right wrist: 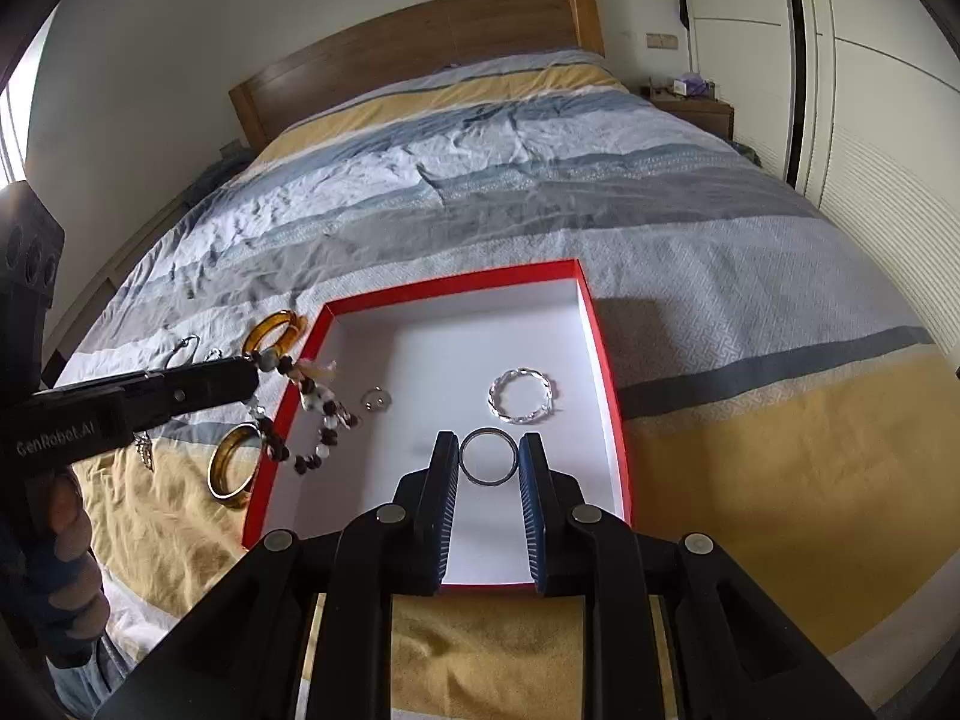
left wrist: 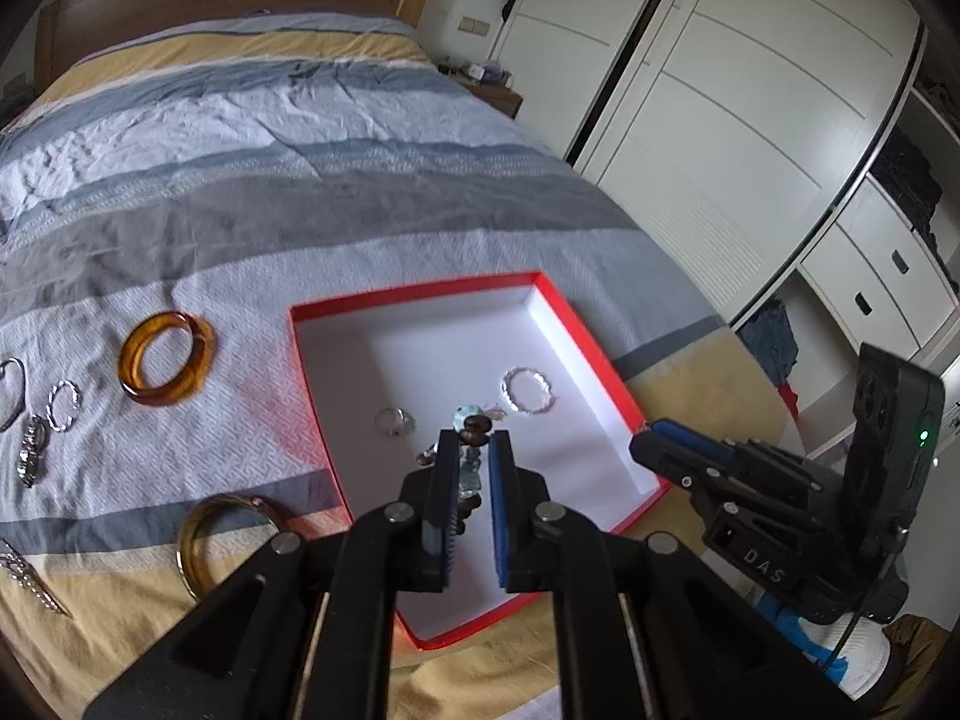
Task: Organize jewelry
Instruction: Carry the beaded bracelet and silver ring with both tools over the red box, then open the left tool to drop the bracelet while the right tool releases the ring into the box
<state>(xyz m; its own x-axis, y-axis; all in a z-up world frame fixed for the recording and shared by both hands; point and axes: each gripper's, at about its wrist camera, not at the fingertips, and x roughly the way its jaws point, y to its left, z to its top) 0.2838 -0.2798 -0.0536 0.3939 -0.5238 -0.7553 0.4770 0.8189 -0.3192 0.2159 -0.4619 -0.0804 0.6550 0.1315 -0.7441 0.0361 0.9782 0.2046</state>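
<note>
A red box (left wrist: 312,372) with a white floor lies on the bed; it also shows in the right wrist view (right wrist: 606,360). My left gripper (left wrist: 469,441) is shut on a brown-and-white bead bracelet (right wrist: 318,414), which dangles over the box's left side. My right gripper (right wrist: 489,444) is shut on a thin silver ring bangle (right wrist: 489,456) just above the box floor. A twisted silver bangle (right wrist: 521,397) and a small ring (right wrist: 375,399) lie in the box.
On the bedspread left of the box lie two amber bangles (left wrist: 167,365) (left wrist: 210,540), a small twisted silver ring (left wrist: 63,405), a watch (left wrist: 33,456) and other silver pieces. Wardrobe doors (left wrist: 750,120) stand to the right.
</note>
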